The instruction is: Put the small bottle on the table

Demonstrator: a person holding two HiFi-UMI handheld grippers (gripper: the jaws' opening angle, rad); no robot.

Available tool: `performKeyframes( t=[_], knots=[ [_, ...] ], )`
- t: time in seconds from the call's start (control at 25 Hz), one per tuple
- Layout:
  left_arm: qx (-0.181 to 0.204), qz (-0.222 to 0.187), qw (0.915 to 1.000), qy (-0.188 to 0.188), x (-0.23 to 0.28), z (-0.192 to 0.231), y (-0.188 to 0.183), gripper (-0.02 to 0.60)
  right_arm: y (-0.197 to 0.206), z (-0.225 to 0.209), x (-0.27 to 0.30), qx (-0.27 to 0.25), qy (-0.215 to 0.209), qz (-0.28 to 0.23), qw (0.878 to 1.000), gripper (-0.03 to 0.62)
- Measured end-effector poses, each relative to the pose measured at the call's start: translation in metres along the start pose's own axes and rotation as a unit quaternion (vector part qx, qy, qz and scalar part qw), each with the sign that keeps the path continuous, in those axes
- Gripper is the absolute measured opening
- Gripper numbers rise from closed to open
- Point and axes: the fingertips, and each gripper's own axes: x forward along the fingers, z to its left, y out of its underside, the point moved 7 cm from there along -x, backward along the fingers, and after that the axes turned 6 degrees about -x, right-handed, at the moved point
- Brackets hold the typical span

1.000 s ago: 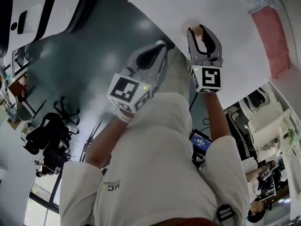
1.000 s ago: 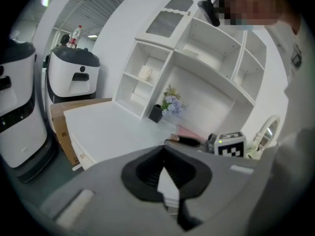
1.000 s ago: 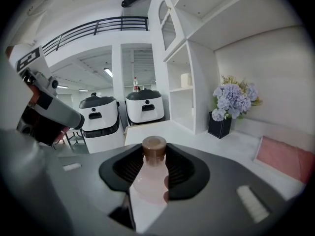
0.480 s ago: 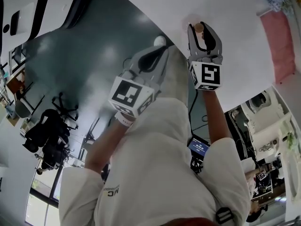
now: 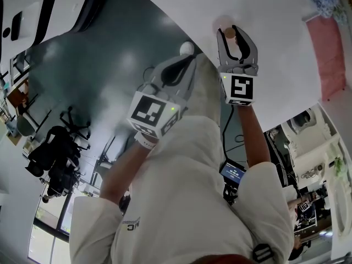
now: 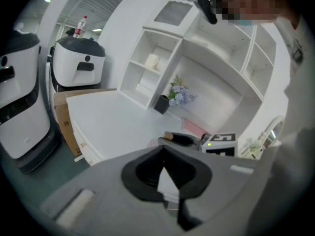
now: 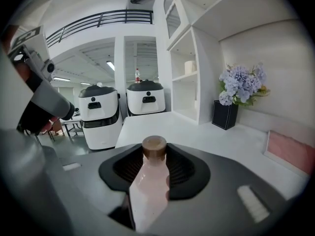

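Pink small bottle with a brown round cap (image 7: 147,191) stands upright in the right claw (image 7: 154,149), whose jaws press on its body. Beyond this claw spreads the white desk (image 7: 206,132). To its left, the left claw (image 6: 165,148) has its jaws together, holding nothing.

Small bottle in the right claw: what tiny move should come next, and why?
Probably ease the right gripper a little lower without opening it. Its jaws are clamped on the small bottle, whose brown cap pokes out at their tips, over the white table near its edge. No view shows the bottle's base resting on the surface, so letting go now might drop it.
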Motion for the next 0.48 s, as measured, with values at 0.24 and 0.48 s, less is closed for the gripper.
performKeyframes(
  t=[0.24,0.48],
  knots=[
    [0.002,-0.001,1.0000,-0.004,-0.003,0.000,0.001,0.002,0.000,0.000,0.001,0.004,-0.008,0.007,1.000,0.147],
    [0.003,-0.008,0.9999,-0.006,-0.010,-0.006,-0.003,0.002,-0.013,-0.002,-0.002,-0.002,-0.015,0.004,1.000,0.186]
  ],
)
